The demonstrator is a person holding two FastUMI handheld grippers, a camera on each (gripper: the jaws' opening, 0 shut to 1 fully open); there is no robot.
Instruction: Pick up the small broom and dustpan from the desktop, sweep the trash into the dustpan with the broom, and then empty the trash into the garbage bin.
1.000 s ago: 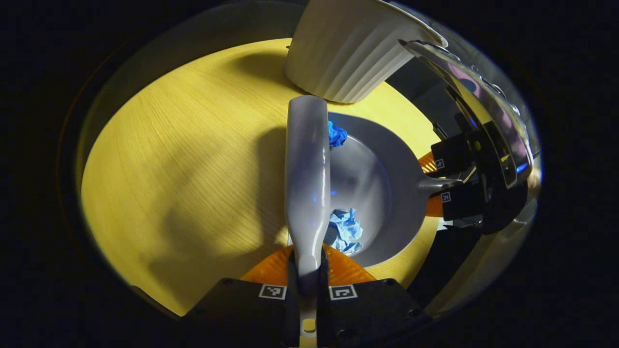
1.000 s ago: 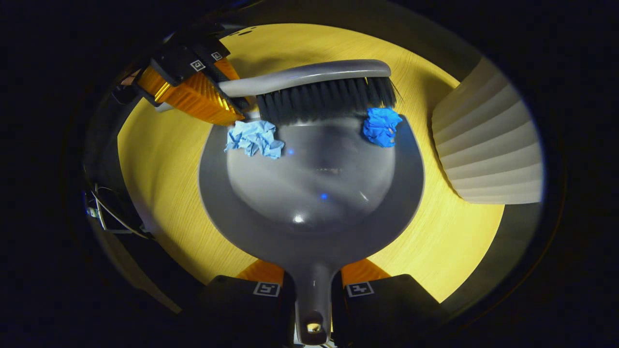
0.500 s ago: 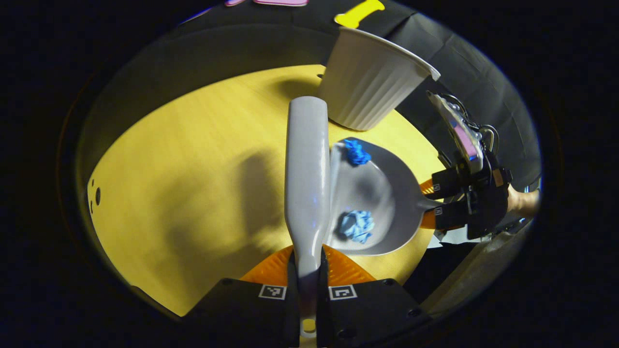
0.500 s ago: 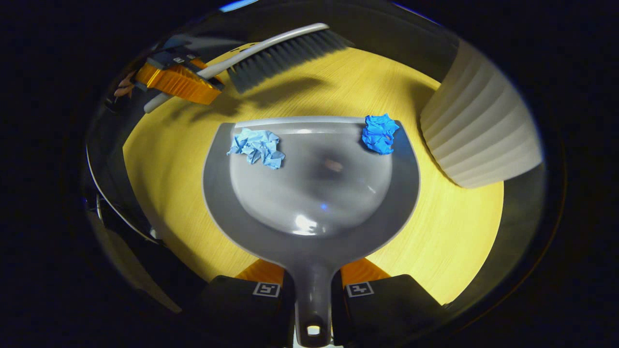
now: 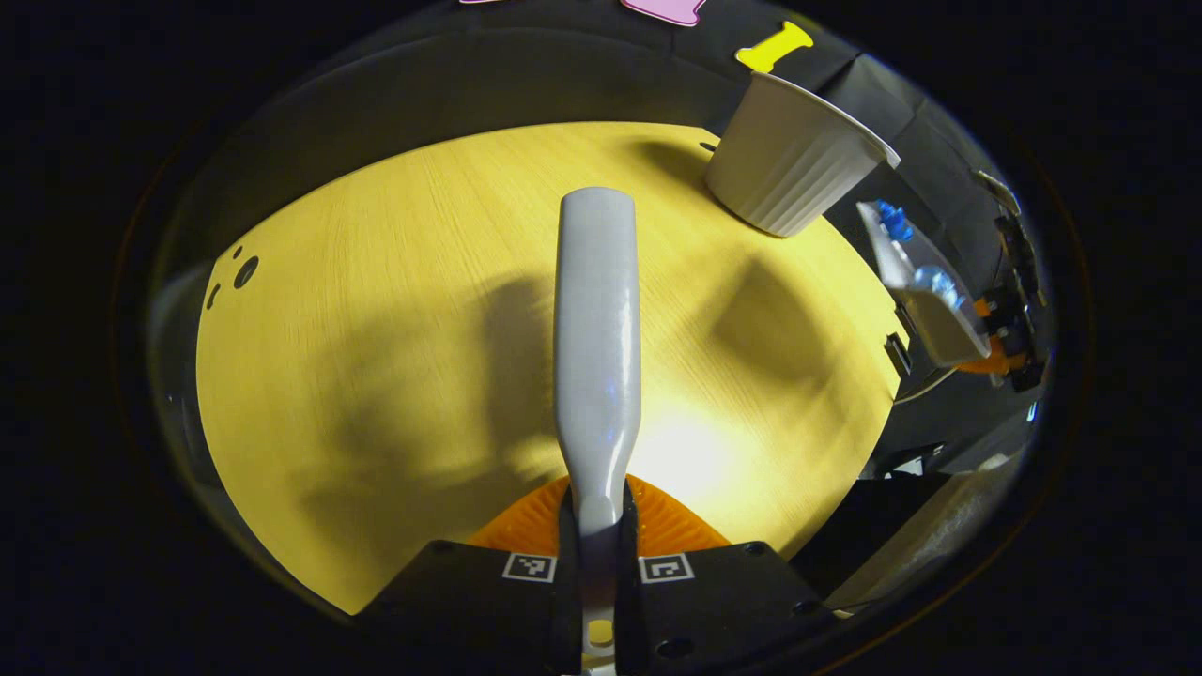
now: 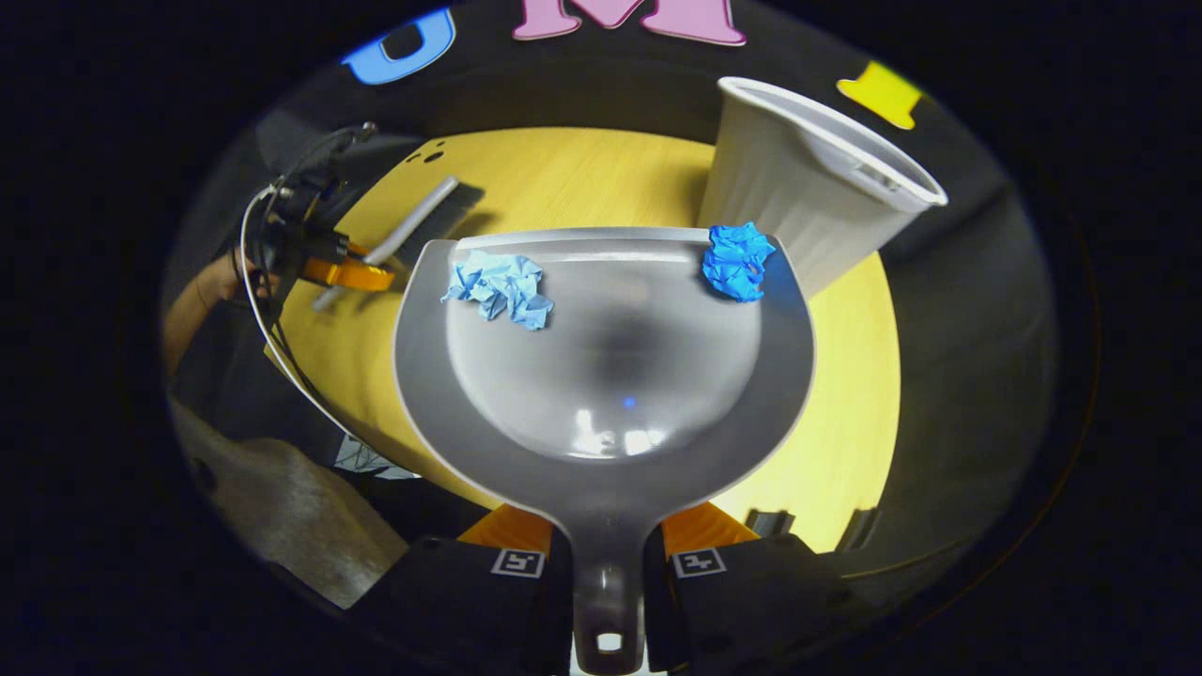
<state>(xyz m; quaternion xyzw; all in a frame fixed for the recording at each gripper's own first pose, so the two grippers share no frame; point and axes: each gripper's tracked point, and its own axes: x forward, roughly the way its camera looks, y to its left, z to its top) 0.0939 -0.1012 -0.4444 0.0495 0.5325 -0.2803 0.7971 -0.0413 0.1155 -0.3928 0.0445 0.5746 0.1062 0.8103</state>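
My left gripper (image 5: 598, 549) is shut on the handle of the grey broom (image 5: 596, 329), which points forward above the yellow wooden table (image 5: 376, 310). At the right of the left gripper view the grey dustpan (image 5: 925, 296) hangs in the air, tilted, beyond the table's edge. My right gripper (image 6: 608, 573) is shut on the dustpan's (image 6: 601, 394) handle. A light blue paper ball (image 6: 498, 286) and a darker blue one (image 6: 737, 258) lie near the pan's front lip. The white ribbed bin (image 6: 808, 207) stands just beyond the lip, to the right. The broom (image 6: 408, 225) shows far off at the left.
The bin (image 5: 793, 169) sits at the table's far right corner. Small holes (image 5: 246, 272) mark the table's left side. A hand (image 6: 197, 300) holds the left gripper, with a cable looping below it. The table's near edge runs under the dustpan.
The dustpan has lifted off the table with both paper balls and pulled away from the broom. The broom has risen and drawn back; the bin looks farther off.
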